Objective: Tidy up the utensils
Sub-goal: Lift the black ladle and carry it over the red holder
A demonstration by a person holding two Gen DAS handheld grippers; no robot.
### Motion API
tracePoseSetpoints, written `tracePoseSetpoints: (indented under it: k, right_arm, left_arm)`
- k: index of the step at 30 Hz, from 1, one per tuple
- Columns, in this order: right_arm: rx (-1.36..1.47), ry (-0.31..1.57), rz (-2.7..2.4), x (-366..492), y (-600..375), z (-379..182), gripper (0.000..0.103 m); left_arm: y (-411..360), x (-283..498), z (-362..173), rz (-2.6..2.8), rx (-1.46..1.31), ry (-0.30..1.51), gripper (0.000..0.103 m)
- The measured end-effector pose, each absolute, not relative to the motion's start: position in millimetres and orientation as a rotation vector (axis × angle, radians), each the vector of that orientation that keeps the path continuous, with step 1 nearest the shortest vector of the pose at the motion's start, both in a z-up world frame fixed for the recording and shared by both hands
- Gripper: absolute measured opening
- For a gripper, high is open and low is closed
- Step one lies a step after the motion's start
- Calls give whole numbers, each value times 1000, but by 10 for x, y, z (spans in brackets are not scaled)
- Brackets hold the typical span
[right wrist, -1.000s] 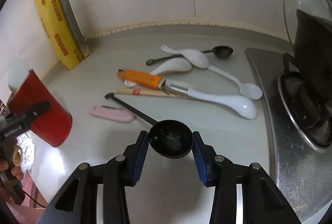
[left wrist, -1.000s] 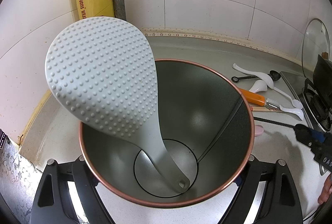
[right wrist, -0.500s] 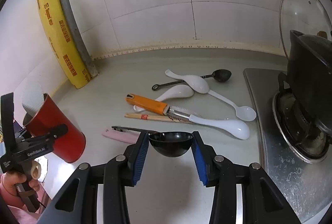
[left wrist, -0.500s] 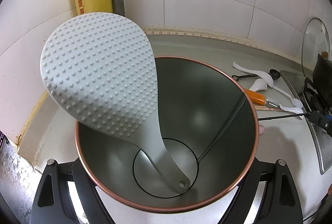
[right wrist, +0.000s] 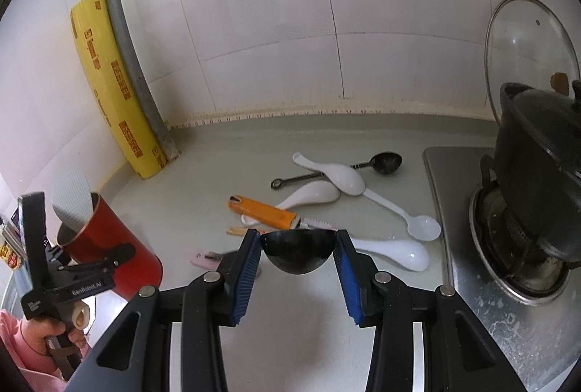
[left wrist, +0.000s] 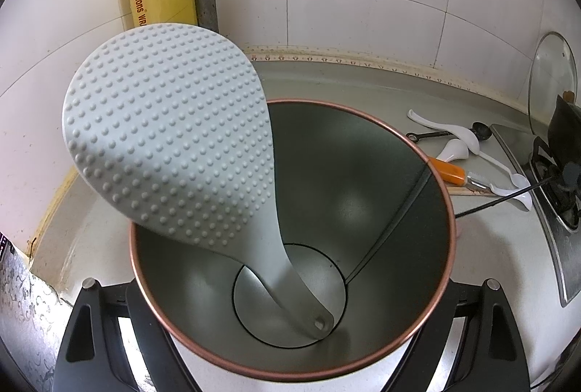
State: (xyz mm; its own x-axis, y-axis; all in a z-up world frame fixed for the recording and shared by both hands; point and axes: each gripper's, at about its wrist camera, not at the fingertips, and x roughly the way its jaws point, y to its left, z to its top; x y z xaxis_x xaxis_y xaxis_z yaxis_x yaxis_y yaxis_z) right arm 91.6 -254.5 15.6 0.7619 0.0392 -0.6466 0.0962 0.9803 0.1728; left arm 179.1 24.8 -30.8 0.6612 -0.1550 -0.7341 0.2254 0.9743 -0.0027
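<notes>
My left gripper (left wrist: 290, 352) is shut on the red utensil cup (left wrist: 441, 181); I look down into its copper-rimmed grey inside. A grey dimpled rice paddle (left wrist: 170, 137) stands in it, handle down. My right gripper (right wrist: 298, 248) is shut on the bowl of a black ladle (right wrist: 297, 252) and holds it in the air over the counter; its thin handle shows in the left wrist view (left wrist: 501, 200). The cup (right wrist: 109, 246) and the left gripper (right wrist: 78, 277) also show at the left of the right wrist view.
On the grey counter (right wrist: 225, 152) lie white spoons (right wrist: 392, 248), a black scoop (right wrist: 385, 163), an orange-handled tool (right wrist: 263, 210), chopsticks (right wrist: 238, 231) and a pink item (right wrist: 203, 255). A stove with a black pot (right wrist: 537, 196) and a glass lid (right wrist: 526, 54) stands right. A yellow wrap roll (right wrist: 109, 83) leans in the corner.
My right gripper has lifted the black ladle off the counter and tipped it level. The cup has risen slightly in the left gripper's hold.
</notes>
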Motion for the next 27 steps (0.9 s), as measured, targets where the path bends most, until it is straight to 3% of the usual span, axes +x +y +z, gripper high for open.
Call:
tracePoseSetpoints:
  k: [27]
  right_arm:
    - [156,634,6,923,-2383,524,42]
  left_arm:
    - [306,1730,-324,-235,91,812,90]
